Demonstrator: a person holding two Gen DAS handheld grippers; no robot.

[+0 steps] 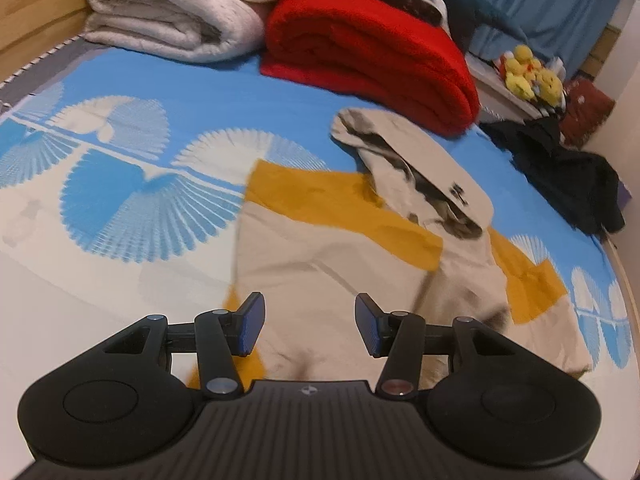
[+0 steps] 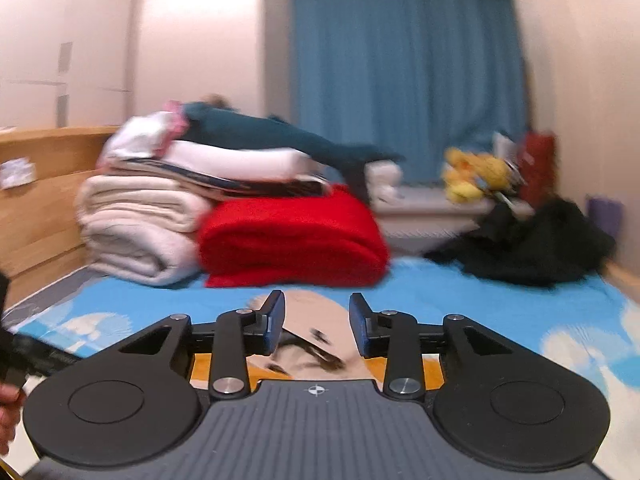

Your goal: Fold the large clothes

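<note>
Left gripper (image 1: pixel 308 324) hangs over the near end of the beige and mustard garment (image 1: pixel 344 256), jaws about half open, blue pads clear of the cloth and nothing between them. The garment lies spread on the blue and white bedsheet (image 1: pixel 132 184), and its hood (image 1: pixel 416 164), beige with dark markings, is flopped over toward the red blanket (image 1: pixel 368 56). Over on the right wrist view, the right gripper (image 2: pixel 316 328) points almost level across the bed, jaws parted a modest way and empty; the hood (image 2: pixel 316 320) shows in the gap but well beyond the pads, no contact that I can see. Picture is blurred here. Behind the garment, a folded cream blanket (image 1: pixel 168 12) sits beside the red one against the wooden headboard (image 2: pixel 40 200), more folded laundry stacked on top. A black heap of clothing (image 1: pixel 560 176) lies at the far right edge of the bed, yellow plush toys (image 1: pixel 528 72) beyond it, blue curtain (image 2: pixel 408 72) at the back
</note>
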